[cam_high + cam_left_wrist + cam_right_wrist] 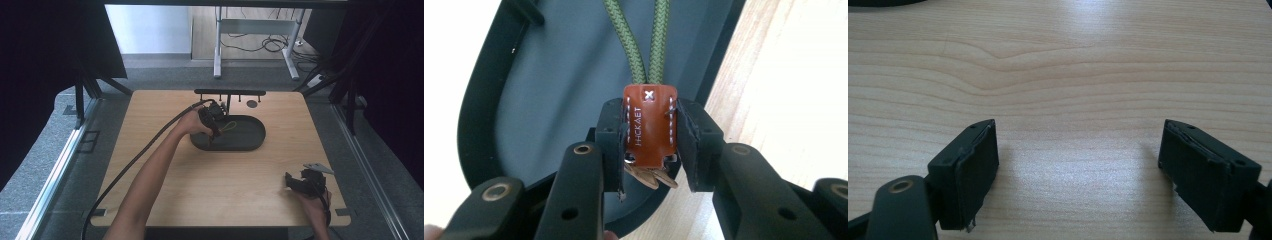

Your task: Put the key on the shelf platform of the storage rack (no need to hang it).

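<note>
My left gripper (pixel 650 135) is shut on a brown leather key fob (pixel 649 125) with white stitching, keys poking out beneath it. A green braided cord loop (pixel 644 40) runs up from the fob over the dark oval tray (pixel 549 90). In the high view the left gripper (pixel 212 131) hangs over the left end of the tray (pixel 252 137), the cord (pixel 229 126) lying inside. My right gripper (pixel 1078 170) stands open over bare wood, nothing between its pads. It rests near the table's front right corner (pixel 289 182).
A low black rack (pixel 230 92) with pegs stands behind the tray, and a small round hole (pixel 252 103) sits beside it. The wooden table (pixel 210 190) is bounded by metal rails at both sides. A desk frame and cables lie on the floor beyond.
</note>
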`<move>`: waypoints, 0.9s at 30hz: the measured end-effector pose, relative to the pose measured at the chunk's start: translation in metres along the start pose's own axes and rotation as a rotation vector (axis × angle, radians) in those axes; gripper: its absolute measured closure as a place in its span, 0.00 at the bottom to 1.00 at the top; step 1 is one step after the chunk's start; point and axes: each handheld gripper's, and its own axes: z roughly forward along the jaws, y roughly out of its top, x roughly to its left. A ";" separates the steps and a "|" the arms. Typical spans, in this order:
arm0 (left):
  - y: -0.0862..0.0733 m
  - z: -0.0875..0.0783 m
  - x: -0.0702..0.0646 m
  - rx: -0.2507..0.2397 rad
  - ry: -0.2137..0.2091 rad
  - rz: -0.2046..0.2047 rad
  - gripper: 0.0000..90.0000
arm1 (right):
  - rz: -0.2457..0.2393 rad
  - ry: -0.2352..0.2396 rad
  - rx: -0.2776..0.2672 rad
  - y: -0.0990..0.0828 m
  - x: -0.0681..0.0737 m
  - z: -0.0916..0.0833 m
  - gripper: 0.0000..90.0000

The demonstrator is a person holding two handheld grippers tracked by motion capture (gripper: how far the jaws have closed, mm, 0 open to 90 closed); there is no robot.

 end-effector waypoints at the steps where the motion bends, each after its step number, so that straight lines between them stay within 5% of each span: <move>1: 0.000 0.000 0.001 0.002 0.002 0.000 0.73 | 0.000 0.000 0.000 0.000 0.000 0.000 0.18; 9: -0.005 -0.007 0.003 -0.027 0.009 -0.014 0.60 | 0.000 0.000 0.000 0.000 0.000 0.000 0.18; 27: -0.024 -0.063 -0.015 -0.167 -0.041 0.006 0.35 | 0.000 0.001 0.000 0.000 0.000 0.000 0.18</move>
